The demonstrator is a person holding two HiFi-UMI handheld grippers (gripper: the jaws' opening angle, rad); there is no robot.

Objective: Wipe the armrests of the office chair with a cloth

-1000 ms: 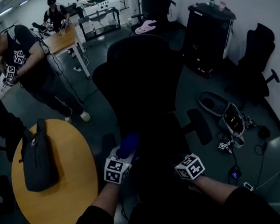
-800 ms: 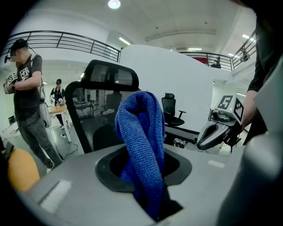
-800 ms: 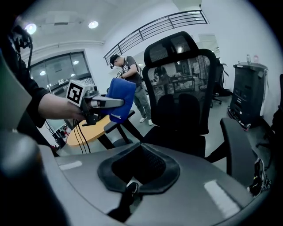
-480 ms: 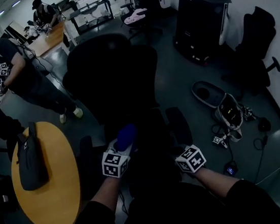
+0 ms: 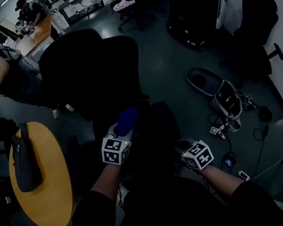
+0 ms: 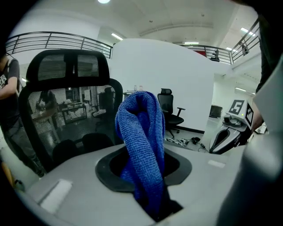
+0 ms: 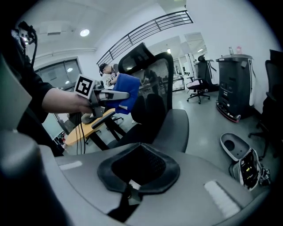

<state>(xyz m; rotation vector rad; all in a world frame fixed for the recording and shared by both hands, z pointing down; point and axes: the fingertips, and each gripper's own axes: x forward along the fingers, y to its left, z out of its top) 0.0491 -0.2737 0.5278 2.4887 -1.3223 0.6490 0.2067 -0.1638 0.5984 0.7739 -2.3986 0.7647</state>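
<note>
Item: blue cloth (image 6: 141, 145), bunched and upright, clamped in my left gripper (image 5: 122, 133), whose fingers are clenched on its lower end. Location: raised in front of the office chair (image 5: 91, 65), just above the chair's left armrest (image 7: 99, 118) and apart from it, as far as the right gripper view shows. Item: my right gripper (image 7: 128, 194), fingers closed together with nothing between them, held low and near, just beside the grey right armrest (image 7: 177, 128). Progress, by my judgement: the cloth rests on neither pad, and no pad shows a mark of wiping. I count both armrests as left to do, the left one being nearest the cloth.
</note>
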